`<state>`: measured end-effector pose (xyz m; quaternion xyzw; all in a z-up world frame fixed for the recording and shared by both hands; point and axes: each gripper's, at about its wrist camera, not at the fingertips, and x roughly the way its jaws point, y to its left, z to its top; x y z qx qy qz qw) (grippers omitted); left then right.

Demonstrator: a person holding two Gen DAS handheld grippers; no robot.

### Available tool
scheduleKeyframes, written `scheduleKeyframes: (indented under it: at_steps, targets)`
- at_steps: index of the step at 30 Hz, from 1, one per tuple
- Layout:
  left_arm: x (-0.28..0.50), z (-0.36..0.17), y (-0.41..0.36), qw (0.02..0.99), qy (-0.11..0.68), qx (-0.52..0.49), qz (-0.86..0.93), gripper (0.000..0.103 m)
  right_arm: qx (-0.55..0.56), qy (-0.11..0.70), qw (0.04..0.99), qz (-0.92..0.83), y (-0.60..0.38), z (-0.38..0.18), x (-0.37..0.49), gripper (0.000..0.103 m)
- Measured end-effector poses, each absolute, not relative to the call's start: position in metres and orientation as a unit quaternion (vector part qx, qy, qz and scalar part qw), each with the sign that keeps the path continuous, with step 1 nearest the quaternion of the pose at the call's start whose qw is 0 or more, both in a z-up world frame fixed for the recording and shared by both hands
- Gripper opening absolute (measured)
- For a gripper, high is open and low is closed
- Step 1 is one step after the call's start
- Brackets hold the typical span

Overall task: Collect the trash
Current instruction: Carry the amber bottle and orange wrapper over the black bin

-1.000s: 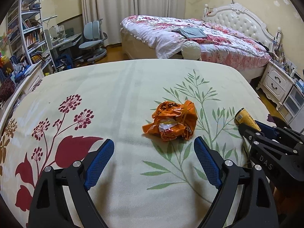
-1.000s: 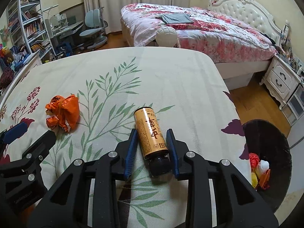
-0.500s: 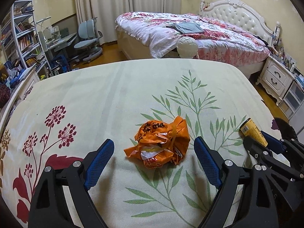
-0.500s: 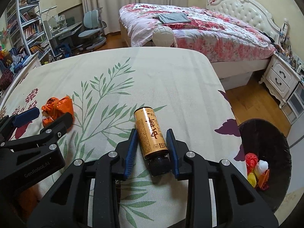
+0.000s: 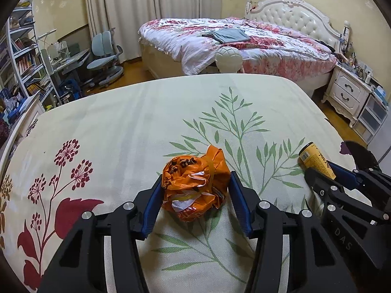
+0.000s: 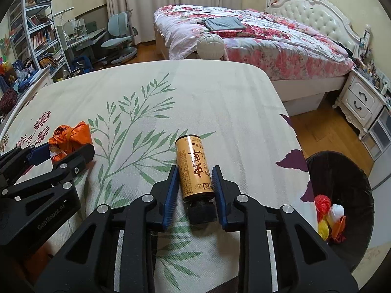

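Big change vs a sec ago: the left gripper (image 5: 195, 200) had its jaws spread wide with the orange bag ahead of the tips; now the jaws are closing and the crumpled orange bag (image 5: 196, 186) sits right between the blue pads (image 5: 152, 204), lower centre of the left wrist view. Pads look to touch the bag on both sides, maybe just barely on the right, and the bag looks taller, bunched up. It lies on the cream bedspread (image 5: 136, 131) w/ leaf and flower print.

Right side: hardly any change. The right gripper (image 6: 193, 190) was already around the yellow can and stays so, jaws clamped on it. The can (image 6: 193, 166) lies on its side, dark cap end back between the pads, its far end toward the middle of the right wrist view.

Pose: both grippers tilt down toward the bedspread, side by side. In the left wrist view the right gripper and can show at the right edge; in the right wrist view the left gripper (image 6: 68, 150) shows at the left edge w/ the bag.

Black bin (image 6: 347, 171) stands off the bed's edge at lower right of the right wrist view, w/ red, yellow, white scraps (image 6: 330, 213) inside.
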<state>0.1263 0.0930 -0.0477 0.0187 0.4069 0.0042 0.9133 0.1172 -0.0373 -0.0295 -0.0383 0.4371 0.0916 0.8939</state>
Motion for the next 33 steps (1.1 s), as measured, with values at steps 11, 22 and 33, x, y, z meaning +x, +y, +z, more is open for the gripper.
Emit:
scheduleKeyframes:
  at_steps: [11, 22, 33]
  targets:
    - [0.099, -0.045, 0.09, 0.915, 0.402, 0.009, 0.01, 0.053, -0.032, 0.434, 0.896, 0.092, -0.042, -0.031, 0.091, 0.024]
    - [0.071, -0.038, 0.083, 0.921, 0.391, -0.004, 0.01, 0.053, -0.024, 0.422, 0.902, 0.091, -0.056, -0.022, 0.053, 0.024]
    - [0.05, -0.027, 0.053, 0.929, 0.37, -0.001, -0.016, 0.053, -0.005, 0.4, 0.915, 0.059, -0.094, -0.004, 0.021, 0.024]
